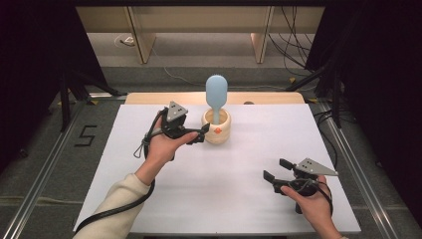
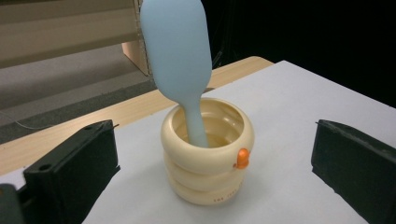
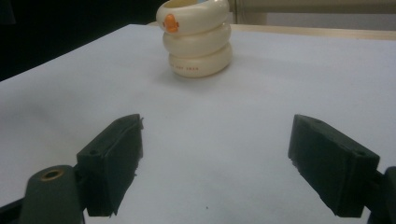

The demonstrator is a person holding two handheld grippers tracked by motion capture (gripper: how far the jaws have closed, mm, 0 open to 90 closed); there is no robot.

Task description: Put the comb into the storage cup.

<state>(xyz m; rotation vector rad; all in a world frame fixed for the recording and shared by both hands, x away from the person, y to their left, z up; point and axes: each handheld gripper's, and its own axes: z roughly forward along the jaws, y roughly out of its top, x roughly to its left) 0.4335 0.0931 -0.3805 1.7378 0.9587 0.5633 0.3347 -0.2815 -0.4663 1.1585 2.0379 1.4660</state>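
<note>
A cream ribbed holder (image 1: 217, 129) with an orange spot stands on the white table (image 1: 224, 199), toward the back centre. A light blue spatula (image 1: 216, 94) stands upright in it, handle down. My left gripper (image 1: 199, 134) is just left of the holder, open, its jaws wide apart with nothing between them. In the left gripper view the holder (image 2: 208, 161) and the spatula (image 2: 177, 51) sit a short way ahead of the jaws. My right gripper (image 1: 276, 169) rests open near the front right. The right gripper view has the holder (image 3: 198, 39) far ahead.
A wooden strip (image 1: 149, 98) runs along the table's back edge. Wooden furniture legs (image 1: 142, 40) and cables (image 1: 293, 45) are on the floor behind. Metal rails (image 1: 45, 164) run along both sides of the table.
</note>
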